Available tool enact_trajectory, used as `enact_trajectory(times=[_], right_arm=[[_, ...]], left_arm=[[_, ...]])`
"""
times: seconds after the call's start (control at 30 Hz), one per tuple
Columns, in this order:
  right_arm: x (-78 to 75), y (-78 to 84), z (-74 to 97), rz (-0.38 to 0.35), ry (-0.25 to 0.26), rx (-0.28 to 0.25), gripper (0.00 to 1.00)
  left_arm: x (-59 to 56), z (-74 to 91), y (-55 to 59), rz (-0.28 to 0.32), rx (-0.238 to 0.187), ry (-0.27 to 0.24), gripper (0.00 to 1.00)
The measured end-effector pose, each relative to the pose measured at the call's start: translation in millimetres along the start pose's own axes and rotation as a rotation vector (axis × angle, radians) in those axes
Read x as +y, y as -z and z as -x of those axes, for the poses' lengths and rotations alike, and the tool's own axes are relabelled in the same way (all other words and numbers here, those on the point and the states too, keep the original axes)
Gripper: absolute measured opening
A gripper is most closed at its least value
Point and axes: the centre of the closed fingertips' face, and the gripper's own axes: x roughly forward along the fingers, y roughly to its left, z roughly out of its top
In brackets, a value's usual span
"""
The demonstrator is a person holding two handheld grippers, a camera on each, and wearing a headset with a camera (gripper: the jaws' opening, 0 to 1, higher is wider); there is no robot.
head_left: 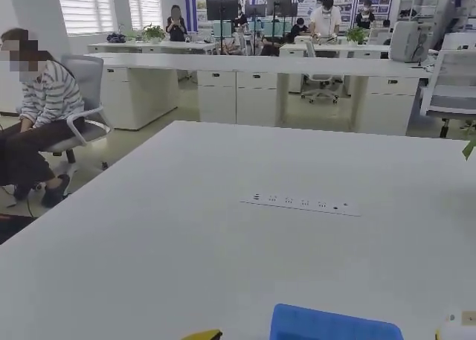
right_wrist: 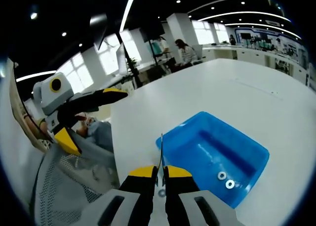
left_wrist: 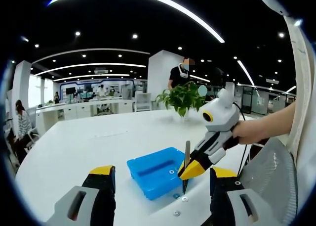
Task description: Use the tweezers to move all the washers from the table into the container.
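On the white bench (head_left: 223, 243) sits a blue container (right_wrist: 192, 149). The left tool (left_wrist: 162, 175) stands apart, empty; the right tool (right_wrist: 161, 172) clamps the tweezers (right_wrist: 161, 154) just beside the container. Two washers (right_wrist: 222, 175) lie inside, others on the bench beside it.

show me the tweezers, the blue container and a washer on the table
tweezers (right_wrist: 161, 154) right gripper view, middle of the shaft
blue container (right_wrist: 212, 149) right gripper view, bare floor
washer (left_wrist: 184, 199) left gripper view, its ring
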Motion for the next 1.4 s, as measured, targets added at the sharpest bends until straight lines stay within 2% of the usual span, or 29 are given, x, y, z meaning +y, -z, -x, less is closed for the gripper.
enact_trajectory(times=[0.63,0.93,1.07,1.4], right_arm=[[0.2,23.3,-9.9,0.004,0.004,0.062,0.04],[1.5,24.5,-11.9,0.013,0.004,0.047,0.04],[5.8,24.1,-12.9,0.058,0.003,0.053,0.04],[20.3,30.3,-14.8,0.292,0.012,0.107,0.04]], left_arm=[[-1.0,-0.7,0.7,0.0,0.003,0.005,0.79],[-0.6,-0.8,1.2,-0.003,0.004,0.003,0.79],[-0.2,-0.9,1.5,-0.003,0.005,0.002,0.79],[-1.2,-1.1,2.5,-0.006,0.01,0.005,0.78]])
